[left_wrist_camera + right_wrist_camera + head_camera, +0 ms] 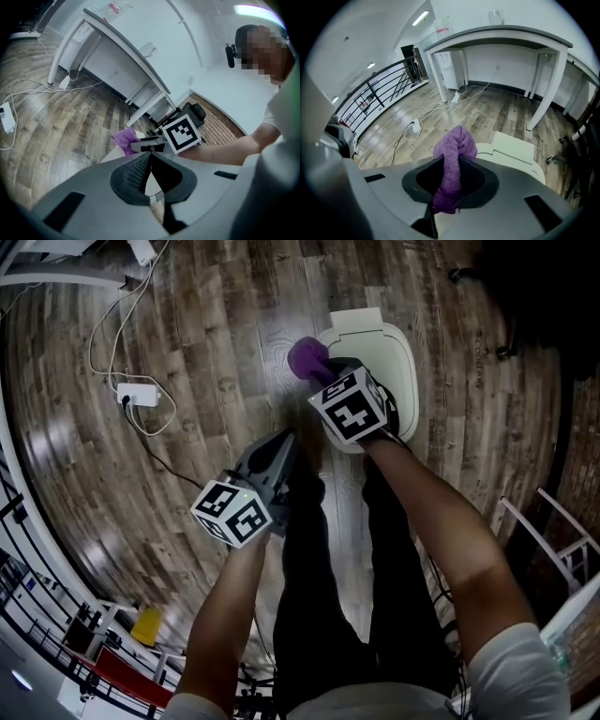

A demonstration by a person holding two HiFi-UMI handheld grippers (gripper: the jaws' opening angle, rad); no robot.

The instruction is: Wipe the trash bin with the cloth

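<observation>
1. Cloth [454, 157], purple, is pinched between my right gripper's [449, 187] jaws, at the white trash bin's [515, 150] lid edge.
2. My left gripper [149, 171] hangs nearby over the wood floor [56, 126], jaws together, empty.

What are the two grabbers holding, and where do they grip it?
The right gripper pinches the purple cloth by its lower part; the bunched top sticks out. The left gripper is shut, empty.

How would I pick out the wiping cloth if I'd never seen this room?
Find the wooden floor, then the white trash bin standing on it before the person's legs. Over its lid the right gripper is shut on a purple cloth, the only purple thing in sight.
</observation>
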